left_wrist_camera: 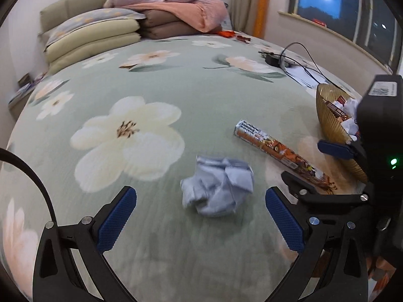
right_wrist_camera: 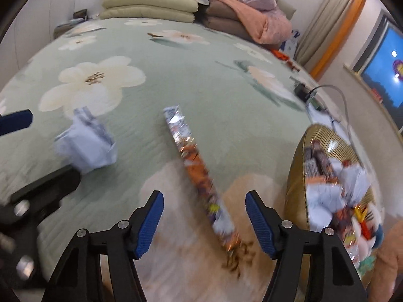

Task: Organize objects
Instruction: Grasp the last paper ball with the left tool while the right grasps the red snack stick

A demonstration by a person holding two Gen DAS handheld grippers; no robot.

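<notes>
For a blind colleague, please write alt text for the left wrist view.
The open left tool is above a crumpled pale blue paper ball on a green floral bedspread. A long orange and silver snack packet lies to its right, near a ribbed gold bowl holding wrappers.

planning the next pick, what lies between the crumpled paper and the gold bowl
The long snack packet lies between the crumpled paper and gold bowl, clearest in the left wrist view.
</notes>
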